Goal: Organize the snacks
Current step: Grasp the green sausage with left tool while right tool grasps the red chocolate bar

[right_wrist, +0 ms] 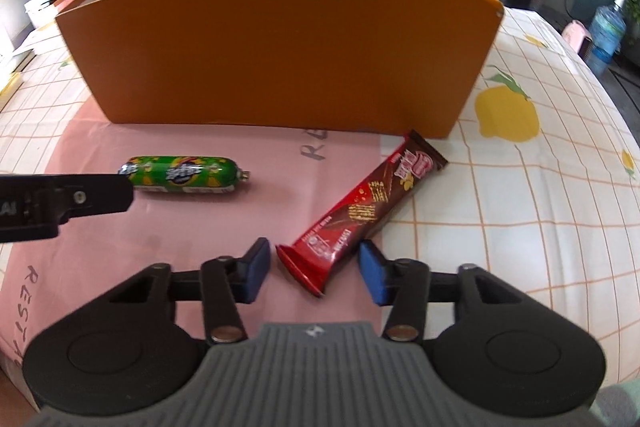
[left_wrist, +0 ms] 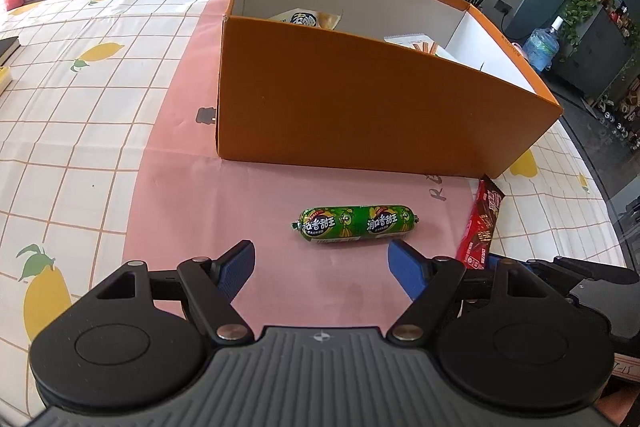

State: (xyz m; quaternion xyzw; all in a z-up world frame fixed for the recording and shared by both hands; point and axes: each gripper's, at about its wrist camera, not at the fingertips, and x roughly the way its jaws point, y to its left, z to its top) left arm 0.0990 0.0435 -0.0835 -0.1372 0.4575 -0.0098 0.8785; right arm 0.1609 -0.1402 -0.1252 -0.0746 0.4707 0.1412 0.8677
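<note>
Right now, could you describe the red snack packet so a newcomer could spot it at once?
Find the big orange box. On the cloth before its right corner lies the red-brown wafer packet, between the right gripper pads. Unlike the round green sausage, it is flat and long.

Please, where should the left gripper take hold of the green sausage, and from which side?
Grip the green sausage at its thick middle, coming from above. It lies flat, crosswise before the open left gripper, so the gripper probably has to turn to close across its width; the crimped ends are too thin.
</note>
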